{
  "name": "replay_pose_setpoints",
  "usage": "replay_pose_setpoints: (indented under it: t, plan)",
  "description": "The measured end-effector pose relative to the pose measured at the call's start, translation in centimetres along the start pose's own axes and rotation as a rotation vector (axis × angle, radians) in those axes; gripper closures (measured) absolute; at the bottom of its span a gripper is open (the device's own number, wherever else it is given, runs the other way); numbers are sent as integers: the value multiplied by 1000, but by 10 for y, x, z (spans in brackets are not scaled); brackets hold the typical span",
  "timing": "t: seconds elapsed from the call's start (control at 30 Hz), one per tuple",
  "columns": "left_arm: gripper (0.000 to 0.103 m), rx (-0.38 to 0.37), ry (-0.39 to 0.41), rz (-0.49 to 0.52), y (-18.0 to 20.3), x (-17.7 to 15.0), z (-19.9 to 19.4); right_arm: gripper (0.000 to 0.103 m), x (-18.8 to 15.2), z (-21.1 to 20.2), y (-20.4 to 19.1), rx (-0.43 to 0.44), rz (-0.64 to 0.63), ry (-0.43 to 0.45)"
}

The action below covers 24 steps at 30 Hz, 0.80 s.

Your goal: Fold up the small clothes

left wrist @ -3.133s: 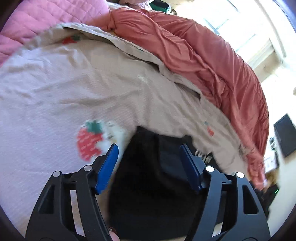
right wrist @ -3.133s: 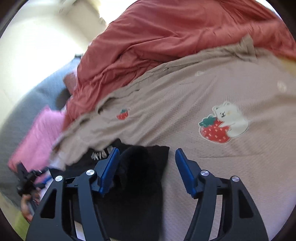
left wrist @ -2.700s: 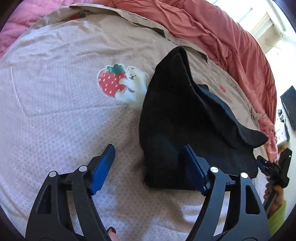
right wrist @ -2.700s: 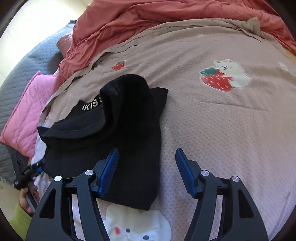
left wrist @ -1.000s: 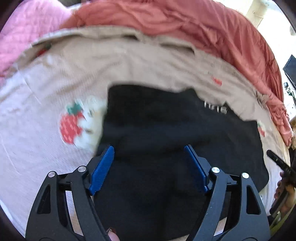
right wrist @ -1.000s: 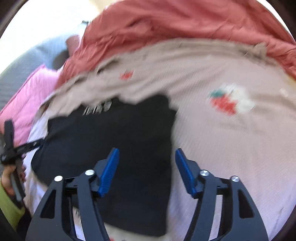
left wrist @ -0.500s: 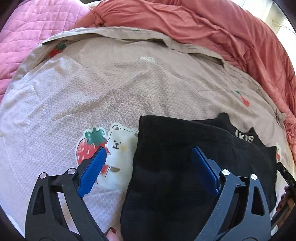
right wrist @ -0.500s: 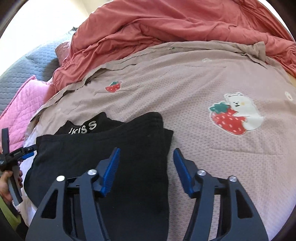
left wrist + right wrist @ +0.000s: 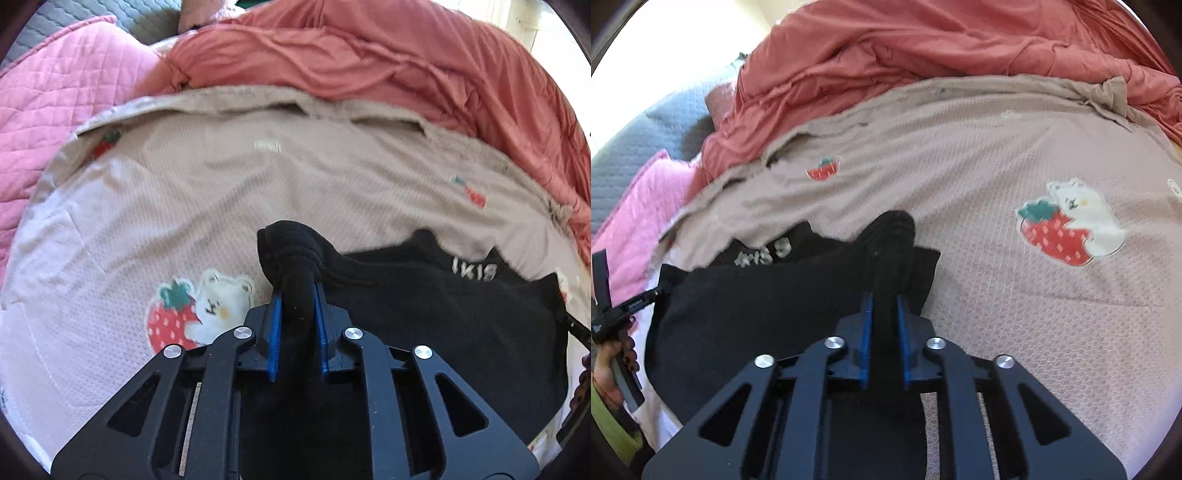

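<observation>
Now the black garment (image 9: pixel 461 332), marked with white lettering near its waistband, is seen spread on the beige strawberry-print sheet (image 9: pixel 184 192), at six o'clock from the red duvet (image 9: pixel 369 55). Half a second ago both tools were gaping over flat cloth; since then their jaws have been closing. A bunched corner is clenched by the left gripper (image 9: pixel 297 299) and another by the right gripper (image 9: pixel 884 299), both angled steeply downward.

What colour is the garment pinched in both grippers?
Black garment with white lettering near its edge; the left wrist view shows it best.
</observation>
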<state>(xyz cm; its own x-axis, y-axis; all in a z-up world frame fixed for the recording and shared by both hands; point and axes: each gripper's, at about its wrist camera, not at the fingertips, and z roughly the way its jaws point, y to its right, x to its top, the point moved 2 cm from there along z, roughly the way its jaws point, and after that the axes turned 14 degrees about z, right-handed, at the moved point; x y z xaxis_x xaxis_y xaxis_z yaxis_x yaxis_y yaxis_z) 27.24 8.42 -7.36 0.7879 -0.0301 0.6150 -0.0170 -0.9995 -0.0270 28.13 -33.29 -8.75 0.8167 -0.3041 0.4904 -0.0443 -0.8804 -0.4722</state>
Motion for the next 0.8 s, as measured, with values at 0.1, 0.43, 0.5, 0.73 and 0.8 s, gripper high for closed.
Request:
replay_pose_setpoints:
  t: [0.1,0.43,0.5,0.73,0.8]
  plan:
    - [95,-6,55,-9,-4,8,-12,97,6,-10,-2,25,-3,43]
    - [85,42,-70,-13,-3,-3,40,96,-3,10,9,-83,-23,8]
    - [78,50,-88,-23,-6,-10,48,95,-4,12,11,-81,-13,6]
    - [68,61,-84,-25,-8,-18,42,76,-3,13,21,-118,24,4]
    - [68,57,-93,-28,-9,-20,39,74,0,9,24,-91,60,5]
